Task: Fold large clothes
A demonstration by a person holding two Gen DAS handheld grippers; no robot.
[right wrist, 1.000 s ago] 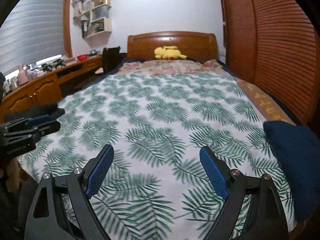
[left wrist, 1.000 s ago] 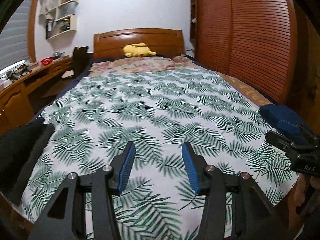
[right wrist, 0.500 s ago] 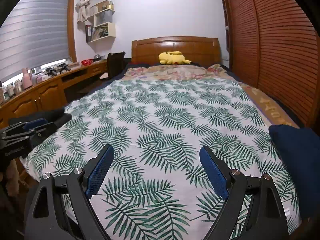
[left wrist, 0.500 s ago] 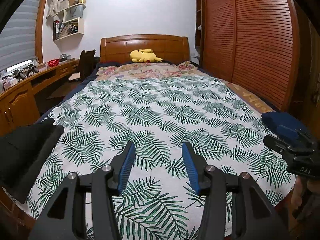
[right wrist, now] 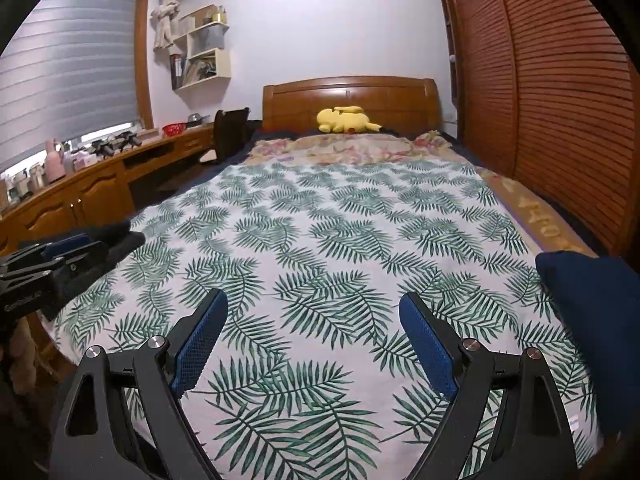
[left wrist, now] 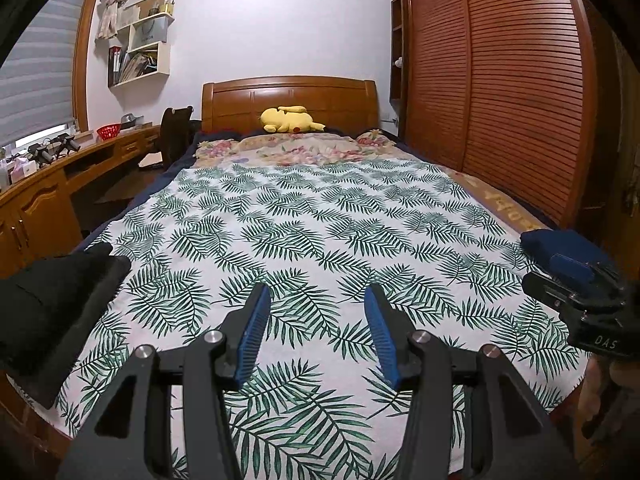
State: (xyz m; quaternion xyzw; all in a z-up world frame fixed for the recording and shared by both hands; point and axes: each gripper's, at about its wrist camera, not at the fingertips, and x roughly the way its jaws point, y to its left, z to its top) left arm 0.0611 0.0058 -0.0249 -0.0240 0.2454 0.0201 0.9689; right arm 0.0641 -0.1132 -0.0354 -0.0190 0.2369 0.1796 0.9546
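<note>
We see a bed [left wrist: 496,204] covered by a white sheet with green palm leaves [left wrist: 320,220], spread flat up to the floral bedding near the wooden headboard [left wrist: 288,96]. A black folded garment [left wrist: 52,312] lies at the near left corner of the bed, and a navy folded garment [right wrist: 592,320] lies at the near right corner. A yellow plush toy [left wrist: 286,119] rests at the head of the bed. Our left tool [left wrist: 316,332] hovers over the near edge, its jaws partly apart with nothing between them. Our right tool [right wrist: 314,344] hovers there too, spread wide and empty.
</note>
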